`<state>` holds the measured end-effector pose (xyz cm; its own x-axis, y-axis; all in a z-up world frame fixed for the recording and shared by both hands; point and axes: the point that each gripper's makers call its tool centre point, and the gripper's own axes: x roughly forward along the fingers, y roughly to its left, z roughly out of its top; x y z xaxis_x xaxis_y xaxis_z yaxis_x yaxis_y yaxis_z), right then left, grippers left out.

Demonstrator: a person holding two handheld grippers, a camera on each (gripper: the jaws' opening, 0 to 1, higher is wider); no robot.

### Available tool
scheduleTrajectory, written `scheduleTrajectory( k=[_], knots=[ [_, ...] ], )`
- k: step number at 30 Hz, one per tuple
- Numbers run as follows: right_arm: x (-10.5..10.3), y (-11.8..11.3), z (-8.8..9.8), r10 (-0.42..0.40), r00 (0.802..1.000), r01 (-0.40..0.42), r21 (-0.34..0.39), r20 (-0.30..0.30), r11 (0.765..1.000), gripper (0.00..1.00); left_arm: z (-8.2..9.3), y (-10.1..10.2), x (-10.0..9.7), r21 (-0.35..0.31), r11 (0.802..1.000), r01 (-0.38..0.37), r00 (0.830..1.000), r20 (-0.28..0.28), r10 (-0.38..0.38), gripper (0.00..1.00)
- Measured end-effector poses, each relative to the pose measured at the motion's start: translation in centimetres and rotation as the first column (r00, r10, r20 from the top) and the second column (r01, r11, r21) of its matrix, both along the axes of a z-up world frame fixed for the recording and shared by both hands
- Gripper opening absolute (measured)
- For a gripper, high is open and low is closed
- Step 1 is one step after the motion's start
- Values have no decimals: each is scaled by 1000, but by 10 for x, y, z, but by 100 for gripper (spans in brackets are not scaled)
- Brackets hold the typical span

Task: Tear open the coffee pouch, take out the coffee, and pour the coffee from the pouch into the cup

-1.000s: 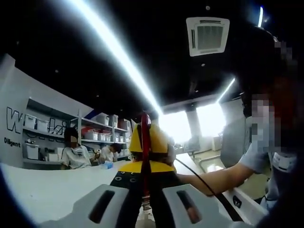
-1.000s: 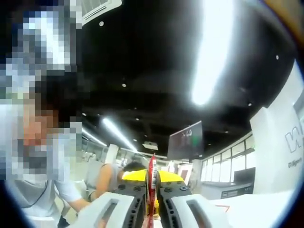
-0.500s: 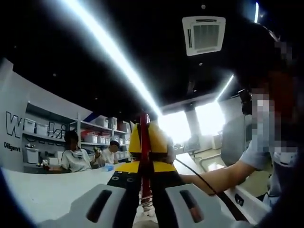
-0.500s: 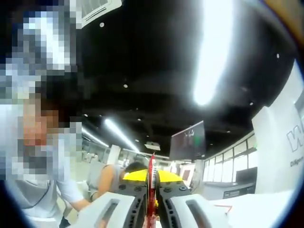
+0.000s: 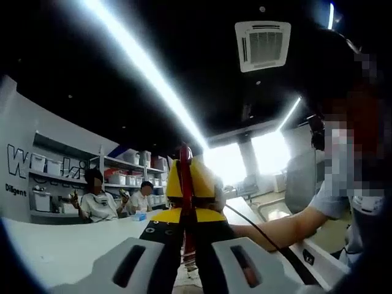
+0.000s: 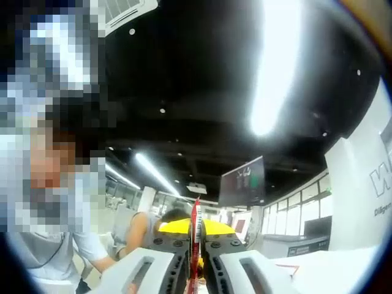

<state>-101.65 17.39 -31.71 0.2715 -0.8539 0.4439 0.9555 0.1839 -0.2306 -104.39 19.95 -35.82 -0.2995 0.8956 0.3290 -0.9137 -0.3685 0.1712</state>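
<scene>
- Dark ceiling [image 5: 184, 49]; a long strip light [image 5: 147, 67] runs across it, with a square air-conditioning vent [image 5: 265, 44] set nearby.
- Second bright strip light [image 6: 269, 67] in the right gripper view; a dark hanging screen [image 6: 244, 181] below it.
- White wall [image 5: 18, 165] carrying large dark lettering; shelves [image 5: 125, 174] beside it stacked with pale storage boxes.
- Two people [image 5: 98, 199] seated in front of the shelves.
- White tabletop [image 5: 67, 245] in the foreground.
- Bright, washed-out windows [image 5: 269, 153] at the far end.

Pouch [image 5: 185, 184] between both tools (edge-on), above table [image 5: 67, 245].
</scene>
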Motion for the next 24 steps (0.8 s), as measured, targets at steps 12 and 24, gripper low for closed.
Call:
scheduleTrajectory(
  k=[12,24],
  knots=[
    [0,-1,-1,3,1000,-3,-2,-8,1000,8,0,-1,-1,-3,1000,2,1000,17,-1,5],
    [-1,-1,-1,-3,1000,3,4,-5,1000,4,0,-1,-2,10,1000,-7,1000,8,7,10]
  ],
)
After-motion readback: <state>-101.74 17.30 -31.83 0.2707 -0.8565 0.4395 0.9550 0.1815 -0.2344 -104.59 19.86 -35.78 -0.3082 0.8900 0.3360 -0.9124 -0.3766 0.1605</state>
